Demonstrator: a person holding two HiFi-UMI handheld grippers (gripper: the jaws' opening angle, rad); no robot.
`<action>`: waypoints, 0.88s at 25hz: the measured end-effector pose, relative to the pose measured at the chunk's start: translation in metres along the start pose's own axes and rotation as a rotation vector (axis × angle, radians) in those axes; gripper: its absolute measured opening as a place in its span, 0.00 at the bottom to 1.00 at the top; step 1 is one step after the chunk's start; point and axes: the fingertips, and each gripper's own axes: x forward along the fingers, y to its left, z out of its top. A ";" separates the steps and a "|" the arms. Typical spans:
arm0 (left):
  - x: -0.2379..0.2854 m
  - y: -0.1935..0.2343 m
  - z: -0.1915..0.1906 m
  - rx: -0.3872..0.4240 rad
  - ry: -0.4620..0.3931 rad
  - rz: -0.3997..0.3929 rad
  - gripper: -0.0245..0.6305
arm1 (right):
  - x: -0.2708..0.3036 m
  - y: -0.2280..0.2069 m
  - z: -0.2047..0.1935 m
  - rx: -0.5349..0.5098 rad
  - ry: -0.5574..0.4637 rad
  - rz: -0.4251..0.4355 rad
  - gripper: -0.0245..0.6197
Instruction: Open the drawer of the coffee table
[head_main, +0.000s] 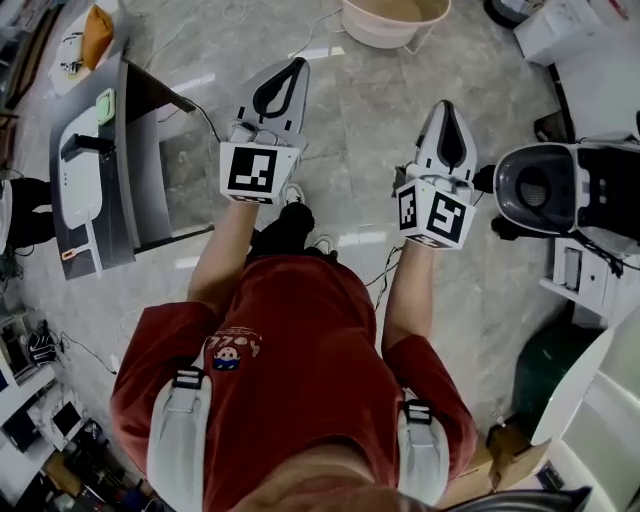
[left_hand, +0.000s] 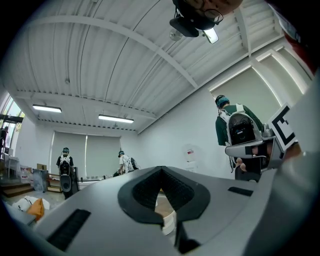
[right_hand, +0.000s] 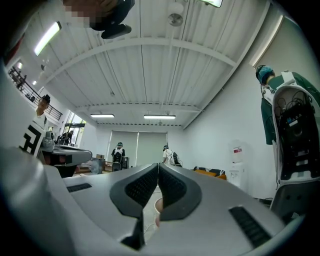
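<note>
Head view, looking steeply down. A person in a red shirt (head_main: 290, 350) stands on a grey polished tile floor (head_main: 350, 120) with both forearms held forward.

The left hand-held gripper (head_main: 298, 66), white with black pads and a cube of square markers, is closed. In the left gripper view (left_hand: 160, 169) its jaw tips meet with nothing between them. The right hand-held gripper (head_main: 447, 106), of the same build, is also closed. In the right gripper view (right_hand: 158, 166) its pads lie together along their length and hold nothing. The two grippers are side by side over bare floor, touching nothing.

The low dark-grey coffee-table bench (head_main: 118, 200) stands at the left of the scene, well apart from both grippers. On it lie a white oblong tray (head_main: 78, 180) and a pale green object (head_main: 105, 104). Its drawer cannot be made out in any view.

A beige round basin (head_main: 395, 22) sits on the floor at the far side. A white and black machine (head_main: 545, 188) stands at the right.

Both gripper views look across the room to a white ribbed ceiling (right_hand: 160, 65). In each, a person in green with a white backpack (left_hand: 235, 125) (right_hand: 287, 125) stands to the right.
</note>
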 end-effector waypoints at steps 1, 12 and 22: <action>0.009 0.004 -0.006 0.000 0.002 -0.004 0.06 | 0.010 0.000 -0.005 -0.001 0.004 0.000 0.07; 0.161 0.089 -0.079 -0.081 0.054 -0.074 0.06 | 0.183 0.003 -0.050 -0.052 0.071 -0.034 0.07; 0.268 0.131 -0.120 -0.085 0.048 -0.113 0.06 | 0.287 -0.015 -0.092 -0.026 0.108 -0.079 0.07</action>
